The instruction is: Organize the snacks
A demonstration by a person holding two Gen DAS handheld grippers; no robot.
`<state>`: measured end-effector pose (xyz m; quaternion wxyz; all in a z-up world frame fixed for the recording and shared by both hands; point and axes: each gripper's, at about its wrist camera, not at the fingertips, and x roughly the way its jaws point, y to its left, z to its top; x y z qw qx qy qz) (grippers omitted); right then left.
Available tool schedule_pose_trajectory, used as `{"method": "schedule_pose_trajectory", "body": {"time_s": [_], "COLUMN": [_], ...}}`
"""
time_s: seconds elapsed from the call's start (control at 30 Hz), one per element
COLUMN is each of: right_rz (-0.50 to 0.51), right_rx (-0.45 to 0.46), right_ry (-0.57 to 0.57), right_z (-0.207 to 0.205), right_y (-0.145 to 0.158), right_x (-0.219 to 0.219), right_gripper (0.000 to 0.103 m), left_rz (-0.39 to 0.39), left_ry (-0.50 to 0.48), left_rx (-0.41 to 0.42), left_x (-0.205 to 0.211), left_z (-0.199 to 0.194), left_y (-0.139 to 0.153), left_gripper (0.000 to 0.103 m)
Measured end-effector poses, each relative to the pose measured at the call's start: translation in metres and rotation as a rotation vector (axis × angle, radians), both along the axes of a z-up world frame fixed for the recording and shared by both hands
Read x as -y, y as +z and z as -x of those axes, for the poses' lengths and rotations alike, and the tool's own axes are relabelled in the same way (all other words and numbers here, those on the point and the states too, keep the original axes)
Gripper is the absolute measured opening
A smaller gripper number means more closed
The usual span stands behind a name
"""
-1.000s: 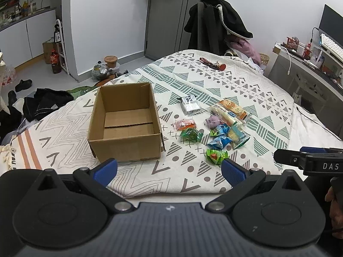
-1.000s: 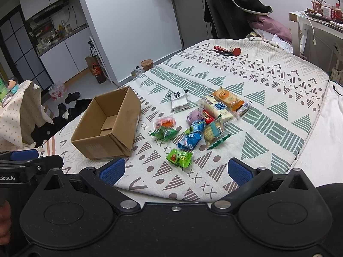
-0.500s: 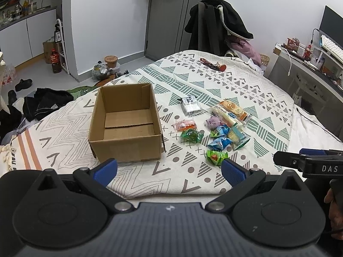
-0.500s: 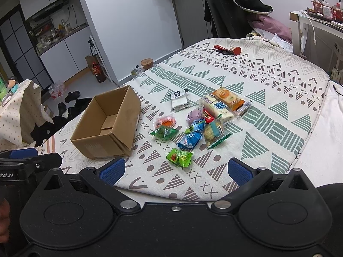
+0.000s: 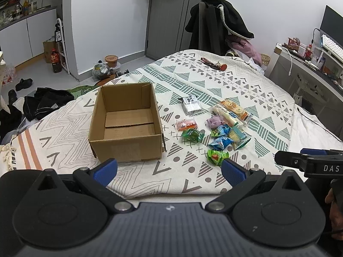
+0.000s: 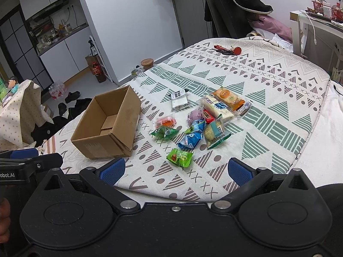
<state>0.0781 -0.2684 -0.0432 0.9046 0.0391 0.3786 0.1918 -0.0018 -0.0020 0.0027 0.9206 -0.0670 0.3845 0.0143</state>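
Both pairs of jaws stand wide and hold nothing: the left gripper [image 5: 169, 169] and the right gripper [image 6: 176, 168] hover at the near edge of a bed [image 5: 246, 90] spread with a soft woven cover in grey and green triangles and zigzags.

Just ahead of the right gripper's jaws, nearest of all, lies a crinkly bright green packet [image 6: 180, 157]; in the left view it sits right by the right-hand blue pad. Beyond it are a glossy blue packet [image 6: 190, 139], a dark green packet [image 6: 164, 133] and a flat clear-wrapped cracker pack [image 6: 213, 131]. Further on come an orange-and-pink packet [image 6: 165, 122], a round purple packet [image 6: 195, 114], a long pale bar [image 6: 217, 109], an orange biscuit sleeve [image 6: 228, 97] and a small square white packet [image 6: 179, 100].

Ahead of the left gripper's left pad stands an open cardboard box [image 5: 126, 120], plain brown, rectangular, nothing inside.

Farthest off, a dark coat [image 5: 218, 19] drapes over a chair.
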Motion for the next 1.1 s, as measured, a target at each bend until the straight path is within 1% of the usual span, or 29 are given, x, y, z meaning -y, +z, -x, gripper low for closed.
{"method": "schedule_pose_trajectory", "body": {"time_s": [0.3, 0.47, 0.6, 0.77, 0.9, 1.1], "right_rz": [0.000, -0.025, -0.025, -0.029, -0.012, -0.032], "right_rx": [0.008, 0.009, 0.008, -0.012, -0.014, -0.039], "right_ry": [-0.006, -0.015, -0.015, -0.017, -0.025, -0.030], "right_z": [0.000, -0.001, -0.001, -0.003, -0.007, -0.020], "right_y": [-0.001, 0.003, 0.003, 0.005, 0.007, 0.005], "right_x": [0.001, 0.005, 0.005, 0.004, 0.000, 0.001], "right_gripper": [0.103, 0.103, 0.103, 0.103, 0.103, 0.103], "left_rz": [0.004, 0.006, 0.010, 0.002, 0.001, 0.011], "left_ry": [0.004, 0.005, 0.007, 0.003, 0.002, -0.007], "left_rx": [0.005, 0.009, 0.021, 0.023, 0.009, 0.005], "left_x": [-0.003, -0.004, -0.004, -0.002, 0.000, 0.007], "left_z": [-0.002, -0.001, -0.001, -0.006, -0.014, -0.029], "left_y": [-0.001, 0.001, 0.002, 0.005, 0.002, -0.002], "left_gripper": [0.103, 0.103, 0.103, 0.103, 0.103, 0.103]}}
